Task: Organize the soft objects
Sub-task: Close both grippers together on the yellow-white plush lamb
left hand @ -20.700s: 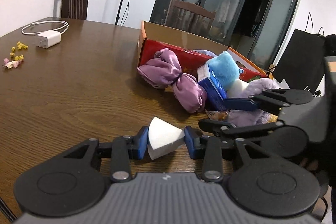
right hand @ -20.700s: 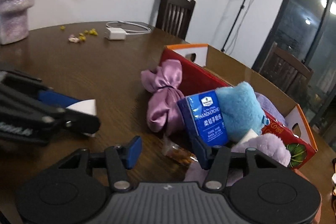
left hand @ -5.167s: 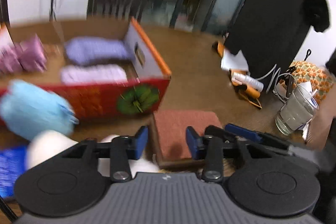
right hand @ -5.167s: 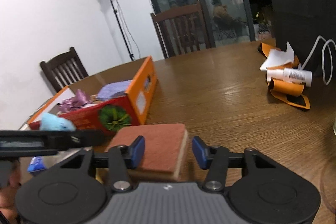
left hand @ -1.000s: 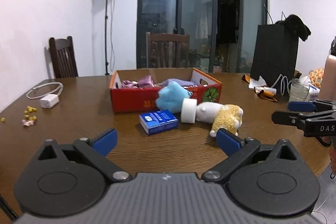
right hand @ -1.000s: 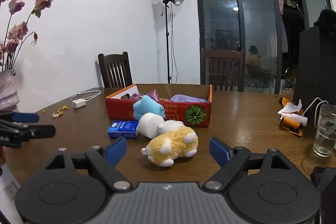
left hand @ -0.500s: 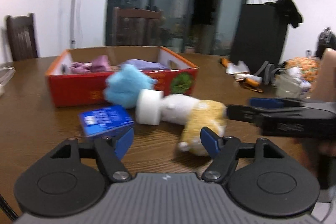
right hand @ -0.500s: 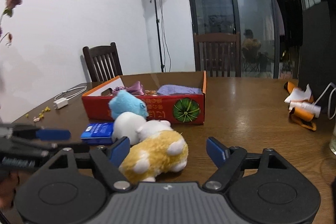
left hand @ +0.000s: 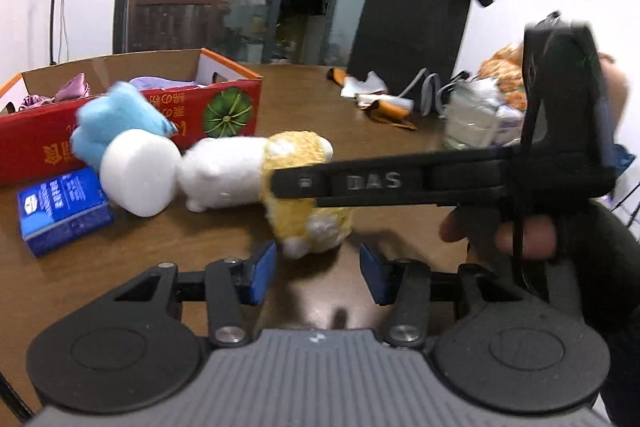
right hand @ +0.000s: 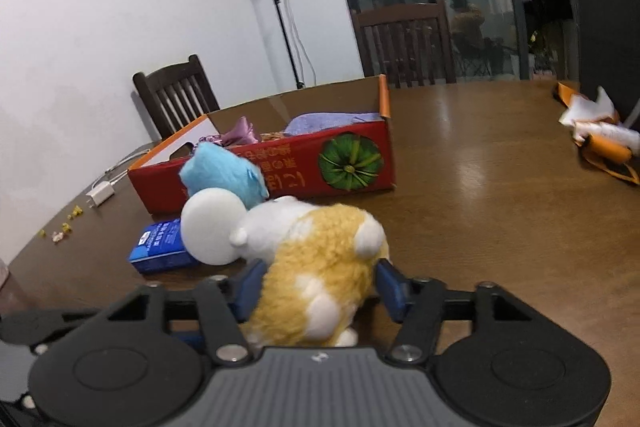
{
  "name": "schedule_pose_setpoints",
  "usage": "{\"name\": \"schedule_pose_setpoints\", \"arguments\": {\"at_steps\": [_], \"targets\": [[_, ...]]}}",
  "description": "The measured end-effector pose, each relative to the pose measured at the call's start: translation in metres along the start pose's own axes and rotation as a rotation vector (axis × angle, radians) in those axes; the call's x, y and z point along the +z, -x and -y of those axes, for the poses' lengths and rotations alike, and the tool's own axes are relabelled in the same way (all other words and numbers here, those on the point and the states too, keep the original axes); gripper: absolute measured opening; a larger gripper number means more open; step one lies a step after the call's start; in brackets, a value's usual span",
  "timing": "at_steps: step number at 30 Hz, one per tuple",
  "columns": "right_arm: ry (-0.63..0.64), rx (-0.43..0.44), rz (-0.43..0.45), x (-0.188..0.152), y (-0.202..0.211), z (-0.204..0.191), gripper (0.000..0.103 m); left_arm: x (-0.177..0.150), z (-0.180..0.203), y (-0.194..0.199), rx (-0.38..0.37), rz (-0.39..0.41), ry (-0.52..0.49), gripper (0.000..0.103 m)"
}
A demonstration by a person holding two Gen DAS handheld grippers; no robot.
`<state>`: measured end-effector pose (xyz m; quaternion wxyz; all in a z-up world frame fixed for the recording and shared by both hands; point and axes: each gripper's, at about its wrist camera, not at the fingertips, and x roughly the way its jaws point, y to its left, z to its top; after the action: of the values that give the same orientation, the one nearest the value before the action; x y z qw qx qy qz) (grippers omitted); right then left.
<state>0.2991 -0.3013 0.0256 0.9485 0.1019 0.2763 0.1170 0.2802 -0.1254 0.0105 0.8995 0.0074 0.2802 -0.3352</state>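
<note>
The yellow and white plush toy [right hand: 320, 279] lies on the wooden table [right hand: 500, 211], just in front of the red box [right hand: 352, 163] and beside a white foam roll [right hand: 212, 231]. The right gripper [right hand: 318, 289] has been closing, and its blue pads now sit against both flanks of the toy's yellow end (the fur bulges between them). The left gripper [left hand: 318, 269], also closing, stands half spread with the toy's foot just ahead of its pads, not touching. A blue plush [right hand: 224, 175] leans on the box; a blue tissue pack [left hand: 64, 209] lies nearby.
</note>
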Motion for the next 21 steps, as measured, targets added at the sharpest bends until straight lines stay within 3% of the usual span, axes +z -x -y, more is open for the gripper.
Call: {"name": "schedule_pose_setpoints", "arguments": {"at_steps": [2,6,10,17,19,21], "targets": [[0.000,-0.006,0.003,-0.008,0.016,0.006,0.046,-0.005,-0.002,0.017,0.023,0.016,0.010,0.053],[0.009,0.049,-0.022,-0.027,0.051,0.013,0.045,-0.006,-0.016,0.043,0.101,0.053,0.076,0.058],[0.027,0.127,-0.057,-0.041,0.074,0.003,0.047,-0.004,-0.021,0.052,0.072,0.076,0.137,0.068],[0.028,0.092,-0.014,-0.046,0.086,-0.006,0.054,-0.004,-0.019,0.031,0.044,0.027,0.183,0.067],[0.023,0.075,-0.024,-0.049,0.082,-0.008,0.053,-0.002,-0.021,0.021,0.037,0.008,0.199,0.056],[0.027,0.067,-0.030,-0.051,0.076,-0.009,0.047,-0.001,-0.021,0.016,0.046,0.007,0.201,0.052]]}}
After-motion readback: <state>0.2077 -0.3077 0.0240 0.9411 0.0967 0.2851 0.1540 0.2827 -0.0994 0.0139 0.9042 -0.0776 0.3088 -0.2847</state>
